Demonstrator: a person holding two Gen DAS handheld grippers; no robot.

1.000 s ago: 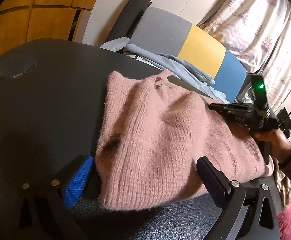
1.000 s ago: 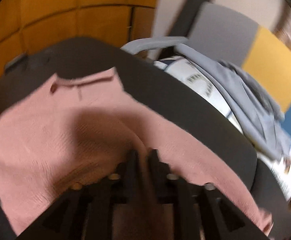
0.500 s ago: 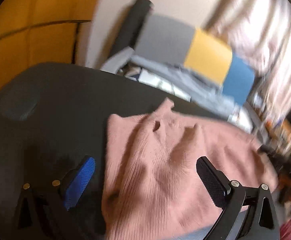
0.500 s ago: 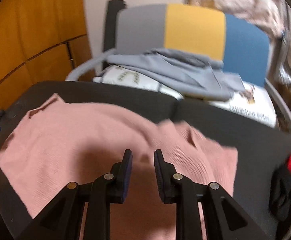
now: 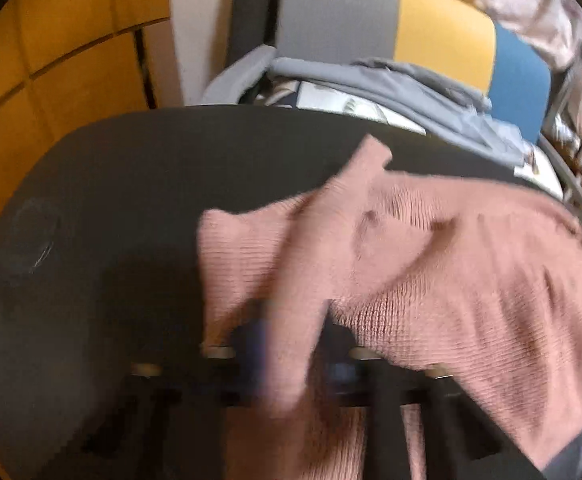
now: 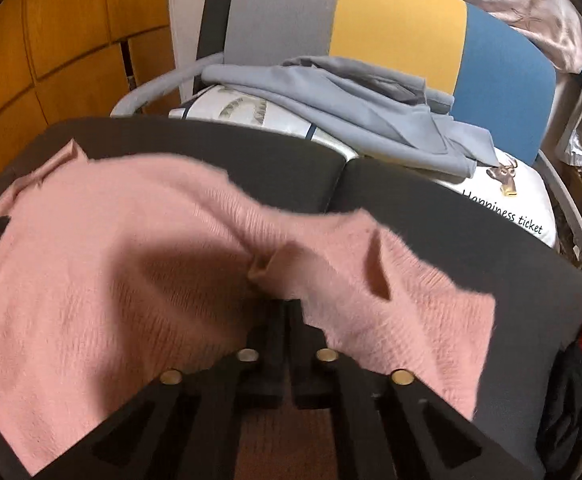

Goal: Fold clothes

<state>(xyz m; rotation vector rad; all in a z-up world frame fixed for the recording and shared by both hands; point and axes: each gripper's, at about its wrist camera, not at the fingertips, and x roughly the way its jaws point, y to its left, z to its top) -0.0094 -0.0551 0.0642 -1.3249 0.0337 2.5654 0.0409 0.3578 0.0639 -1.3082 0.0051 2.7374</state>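
A pink knitted sweater [image 5: 451, 280] lies rumpled across the dark table [image 5: 131, 200]. In the blurred left wrist view, my left gripper [image 5: 295, 332] is closing its jaws, and a raised strip of the sweater's left part runs between them and looks pinched. In the right wrist view the sweater [image 6: 111, 280] spreads from the left edge to the right of centre. My right gripper [image 6: 285, 308] is shut, and a gathered fold of the knit at the sweater's near edge covers its tips. Creases radiate from that spot.
Behind the table stands a chair [image 6: 395, 20] with a grey, yellow and blue back. It holds a grey garment [image 6: 351, 96] on a white printed cushion [image 6: 511, 200]. A black and red item [image 6: 579, 360] lies at the table's right edge. Orange panelling [image 5: 51, 60] is at left.
The left jaws went from wide open to closed around a strip of the sweater. The right jaws closed their small gap on the knit. The sweater has bunched up and both views shifted.
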